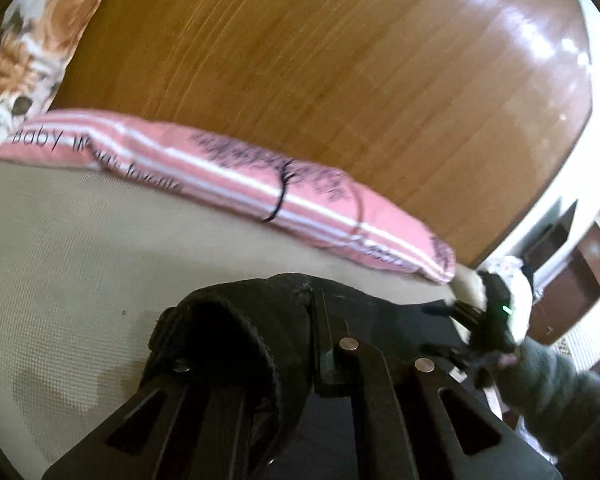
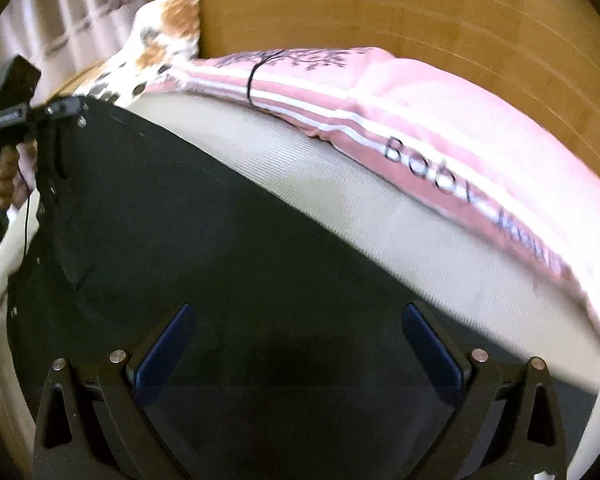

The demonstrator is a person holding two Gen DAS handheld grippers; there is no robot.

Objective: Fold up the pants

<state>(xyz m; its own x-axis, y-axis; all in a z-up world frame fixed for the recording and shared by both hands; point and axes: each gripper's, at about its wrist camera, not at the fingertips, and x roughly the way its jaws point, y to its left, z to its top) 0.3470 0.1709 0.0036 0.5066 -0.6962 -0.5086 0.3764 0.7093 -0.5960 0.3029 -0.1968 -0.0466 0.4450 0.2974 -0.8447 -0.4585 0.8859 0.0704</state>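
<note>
Black pants lie spread on a beige mattress. My right gripper is open, its blue-padded fingers wide apart just above the black cloth. My left gripper is shut on a bunched fold of the pants, which wraps over its left finger. The left gripper also shows in the right wrist view, holding the far edge of the pants. The right gripper shows in the left wrist view at the right edge of the bed.
A pink striped pillow lies along a wooden headboard, also in the right wrist view. A floral pillow sits beside it. Curtains hang at the left.
</note>
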